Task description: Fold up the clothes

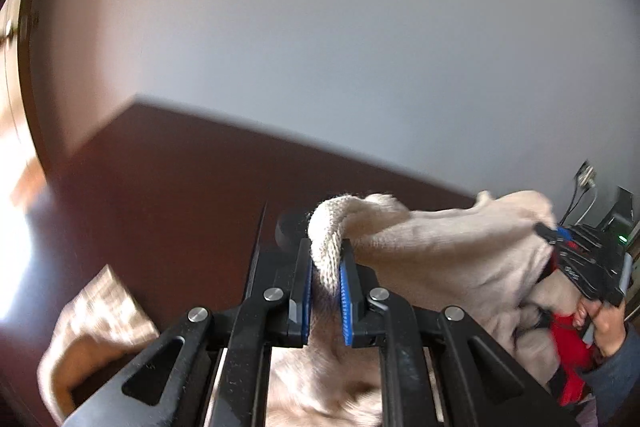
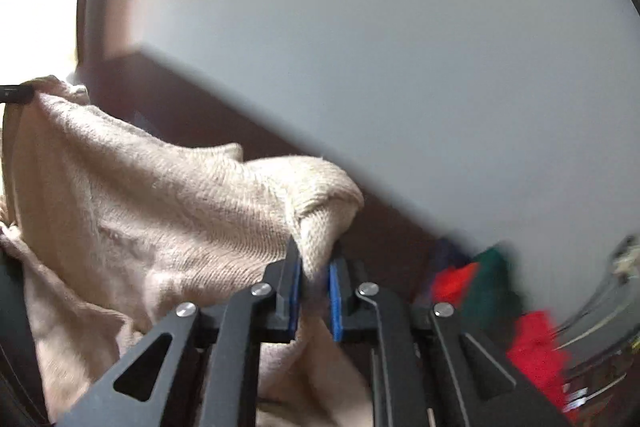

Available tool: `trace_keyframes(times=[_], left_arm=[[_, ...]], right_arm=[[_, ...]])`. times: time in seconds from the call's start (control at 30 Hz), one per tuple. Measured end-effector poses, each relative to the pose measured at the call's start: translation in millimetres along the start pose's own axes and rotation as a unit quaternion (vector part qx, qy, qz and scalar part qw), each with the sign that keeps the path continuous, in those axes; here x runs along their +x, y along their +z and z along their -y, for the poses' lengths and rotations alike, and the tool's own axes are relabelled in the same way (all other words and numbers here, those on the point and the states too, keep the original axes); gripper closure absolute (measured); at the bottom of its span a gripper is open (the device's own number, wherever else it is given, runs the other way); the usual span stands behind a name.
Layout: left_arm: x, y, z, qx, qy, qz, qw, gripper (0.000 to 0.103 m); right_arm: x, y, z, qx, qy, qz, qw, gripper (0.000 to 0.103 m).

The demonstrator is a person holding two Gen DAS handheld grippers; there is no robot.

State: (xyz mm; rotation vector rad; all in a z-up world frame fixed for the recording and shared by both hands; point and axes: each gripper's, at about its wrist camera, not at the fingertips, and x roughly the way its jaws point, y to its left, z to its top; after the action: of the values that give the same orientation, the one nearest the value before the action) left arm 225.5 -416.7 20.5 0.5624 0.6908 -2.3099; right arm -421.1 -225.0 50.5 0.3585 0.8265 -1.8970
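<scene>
While left gripper (image 1: 326, 281) pinches beige sweater (image 1: 440, 247) edge, right gripper (image 2: 314, 283) clamps other edge; knit stretched between.

- A pale grey wall (image 1: 360, 47) fills most of both views.
- A dark brown table (image 1: 180, 195) runs under it, its far edge blurred.
- Bright light (image 1: 12, 227) floods in at the left.
- Cables and a plug (image 1: 585, 183) hang on the wall at far right.
- A small green lamp (image 1: 622, 238) glows on a dark box there.
</scene>
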Motion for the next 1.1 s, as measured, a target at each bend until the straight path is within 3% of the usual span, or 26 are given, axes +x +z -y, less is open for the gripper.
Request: trace_keyframes(times=[0.1,0.23,0.33,0.47,0.63,0.77,0.83,0.93,1.0,1.1], left_arm=[[-50.4,47.9,23.7,0.007,-0.029,0.064,0.9975,0.091],[-143.5,93.3,63.4,0.035,-0.069,0.172,0.982,0.091],[-210.3,105.2,84.9,0.043,-0.092,0.234,0.967,0.091],[-279.0,98.6,91.3,0.02,-0.101,0.298,0.9491,0.091],[-331.1,77.6,85.3,-0.007,-0.101,0.364,0.9259,0.091],[-342.2,72.5,84.5,-0.007,-0.068,0.399,0.9142,0.091],[-331.7,79.2,84.9,0.0,-0.042,0.399,0.9159,0.091],[-284.0,99.7,78.9,0.001,-0.006,0.362,0.932,0.091],[-237.2,114.5,74.0,0.008,0.029,0.327,0.9445,0.091],[-135.8,132.2,60.9,0.017,0.09,0.257,0.962,0.091]], right_arm=[[-71.1,32.9,25.4,-0.002,-0.079,0.091,0.993,0.093],[-173.8,55.1,55.2,0.007,-0.168,0.188,0.968,0.093],[-247.3,57.3,66.3,0.016,-0.222,0.26,0.94,0.092],[-325.2,45.1,61.2,0.009,-0.291,0.342,0.893,0.092],[-368.6,33.5,54.6,0.011,-0.332,0.387,0.86,0.088],[-367.4,35.4,52.9,-0.004,-0.347,0.395,0.851,0.088],[-359.4,36.8,65.7,-0.005,-0.342,0.392,0.854,0.088],[-339.9,46.9,73.2,-0.008,-0.333,0.37,0.867,0.088],[-324.0,56.9,71.8,-0.013,-0.324,0.348,0.879,0.088],[-253.2,72.5,81.5,-0.027,-0.314,0.294,0.902,0.084]])
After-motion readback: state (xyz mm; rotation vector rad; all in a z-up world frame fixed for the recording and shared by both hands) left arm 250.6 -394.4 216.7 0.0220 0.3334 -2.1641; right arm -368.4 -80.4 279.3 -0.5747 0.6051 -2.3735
